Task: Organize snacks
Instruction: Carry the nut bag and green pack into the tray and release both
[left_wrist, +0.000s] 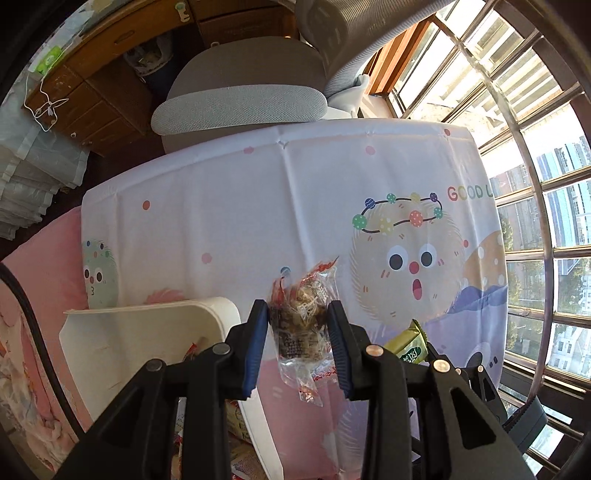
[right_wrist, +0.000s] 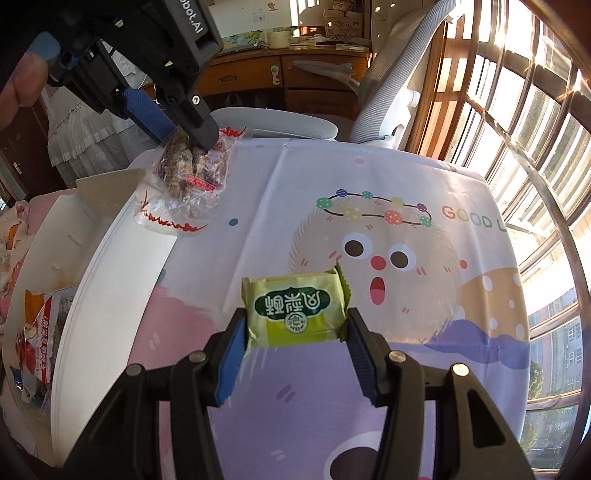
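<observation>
My left gripper (left_wrist: 297, 325) is shut on a clear-wrapped brown snack (left_wrist: 301, 325) and holds it in the air above the table, near the white box (left_wrist: 155, 332). In the right wrist view the left gripper (right_wrist: 184, 136) hangs the same snack (right_wrist: 192, 170) over the box's right edge (right_wrist: 110, 280). My right gripper (right_wrist: 295, 332) is shut on a green snack packet (right_wrist: 295, 306) just above the cartoon tablecloth (right_wrist: 369, 184). The green packet also shows in the left wrist view (left_wrist: 406, 347).
The white box at the left holds several snack packets (right_wrist: 37, 332). A grey office chair (left_wrist: 240, 107) stands behind the table. A barred window (left_wrist: 535, 184) runs along the right. A wooden desk (right_wrist: 280, 74) stands at the back.
</observation>
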